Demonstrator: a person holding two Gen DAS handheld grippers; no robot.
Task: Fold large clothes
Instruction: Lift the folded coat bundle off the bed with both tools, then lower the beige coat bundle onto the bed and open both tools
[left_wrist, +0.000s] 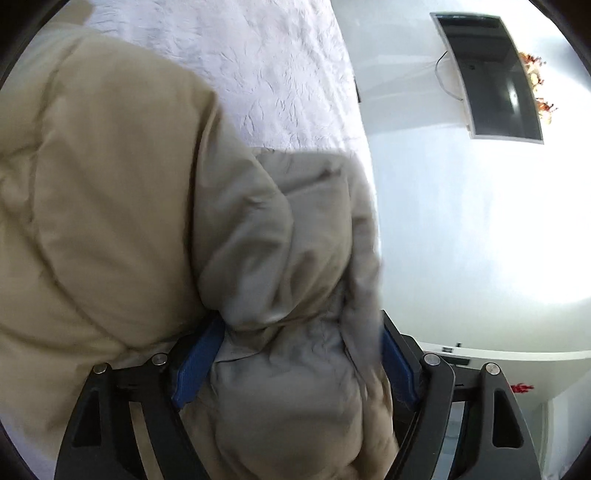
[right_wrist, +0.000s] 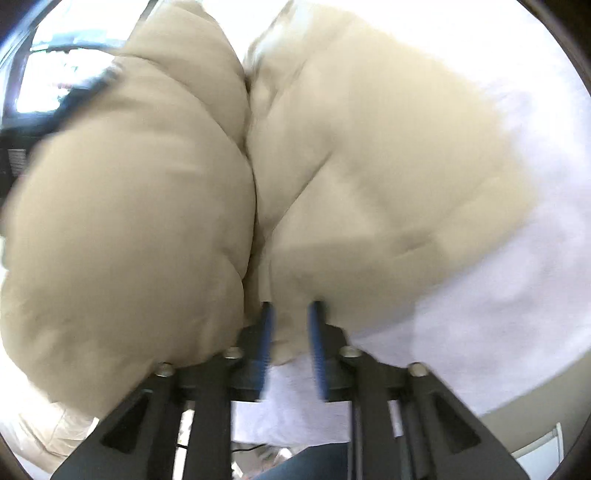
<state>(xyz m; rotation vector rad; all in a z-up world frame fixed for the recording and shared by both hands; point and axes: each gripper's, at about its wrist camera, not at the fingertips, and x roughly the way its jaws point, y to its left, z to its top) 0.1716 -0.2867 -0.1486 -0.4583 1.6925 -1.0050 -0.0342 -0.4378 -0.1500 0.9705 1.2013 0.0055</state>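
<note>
A puffy beige jacket lies on the white bed cover and fills the left half of the left wrist view. A greyer fold of the jacket bulges between the blue pads of my left gripper, whose jaws stand wide apart and open. In the right wrist view the jacket shows as two padded lobes, blurred. My right gripper is partly open; an edge of the jacket hangs loosely between its blue pads, with white bed cover visible below it.
The bed's edge runs down the middle of the left wrist view, with a white wall to the right of it. A flat screen hangs on that wall, flowers beside it. Blue trousers of a person show at the bottom of the right wrist view.
</note>
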